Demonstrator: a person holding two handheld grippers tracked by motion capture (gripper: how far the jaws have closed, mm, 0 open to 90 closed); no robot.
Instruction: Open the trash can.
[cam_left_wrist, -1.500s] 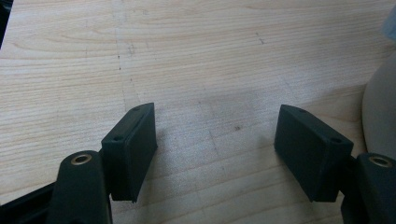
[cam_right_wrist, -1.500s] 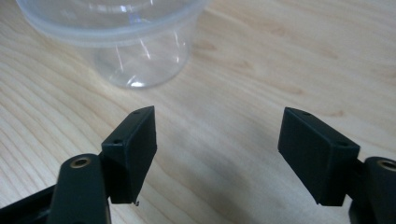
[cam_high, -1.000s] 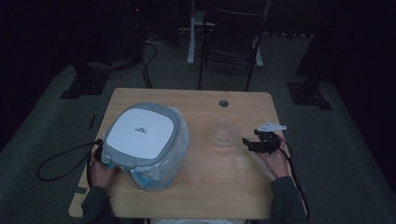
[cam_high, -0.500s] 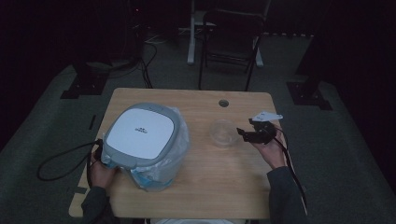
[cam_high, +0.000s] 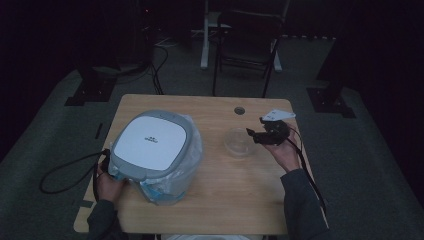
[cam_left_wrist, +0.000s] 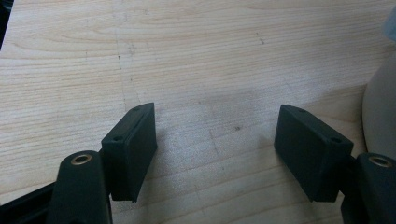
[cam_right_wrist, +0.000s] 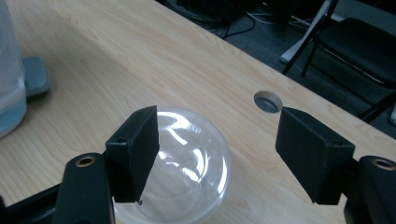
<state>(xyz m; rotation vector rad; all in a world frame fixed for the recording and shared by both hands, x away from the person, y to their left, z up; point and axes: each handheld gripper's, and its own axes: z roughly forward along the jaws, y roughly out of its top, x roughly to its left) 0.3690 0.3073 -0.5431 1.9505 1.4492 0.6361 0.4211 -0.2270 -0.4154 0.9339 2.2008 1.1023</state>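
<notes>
Scanning from the frame's left, we saw the left gripper (cam_left_wrist: 215, 154) resting spread and empty on the light wooden table (cam_high: 215, 200) beside the grey-lidded white appliance wrapped in clear plastic (cam_high: 155, 150). Right of centre, the right gripper (cam_high: 263, 134), jaws apart, had swung inward until its left jaw overlapped the small clear plastic bowl (cam_right_wrist: 184, 168), likely its next pickup.

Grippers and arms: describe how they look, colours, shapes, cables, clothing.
Both grippers are black. The left gripper and right gripper each have two flat, rectangular block fingers with small screw holes, mounted on arms with brass-coloured pivot rings. The right gripper carries a pale grey three-cornered plate. A black cable trails from the left one. The person wears dark grey long sleeves.
</notes>
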